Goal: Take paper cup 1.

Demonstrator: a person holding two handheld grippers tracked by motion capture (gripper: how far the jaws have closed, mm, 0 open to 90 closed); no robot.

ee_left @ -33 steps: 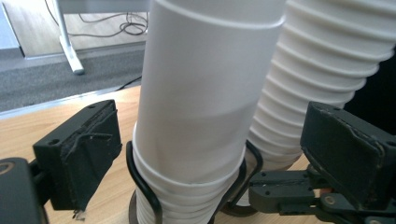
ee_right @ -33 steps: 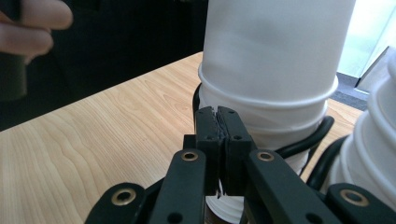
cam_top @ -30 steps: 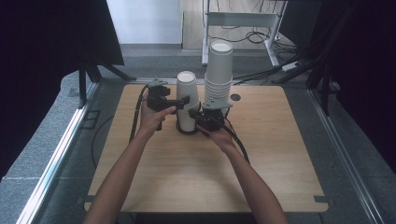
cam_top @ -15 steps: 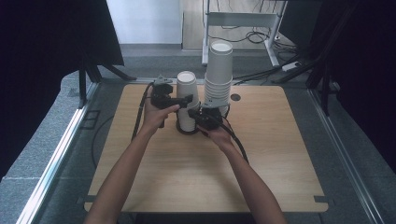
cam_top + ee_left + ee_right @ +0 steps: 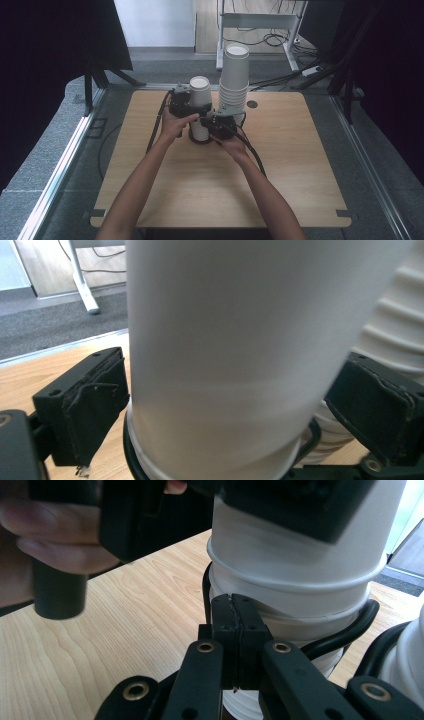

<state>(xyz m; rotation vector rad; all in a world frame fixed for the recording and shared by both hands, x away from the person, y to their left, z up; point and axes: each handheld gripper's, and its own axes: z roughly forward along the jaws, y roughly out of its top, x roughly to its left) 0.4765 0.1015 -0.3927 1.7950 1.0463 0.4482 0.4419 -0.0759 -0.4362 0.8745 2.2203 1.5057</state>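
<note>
The left tongs [image 5: 192,107] squeeze the top paper cup [image 5: 200,97] to pull it off. The right tongs [image 5: 233,630], pinched together, steady the cups underneath [image 5: 295,625] on the worktop [image 5: 220,185].

On the light wooden desk [image 5: 280,175], a short stack of upturned white paper cups [image 5: 200,107] stands near the far edge, left of a taller stack of white paper cups [image 5: 234,75] just beside it. The left hand-held gripper [image 5: 186,102] flanks the short stack's upper cup; the right hand-held gripper [image 5: 212,122] sits before its base.
</note>
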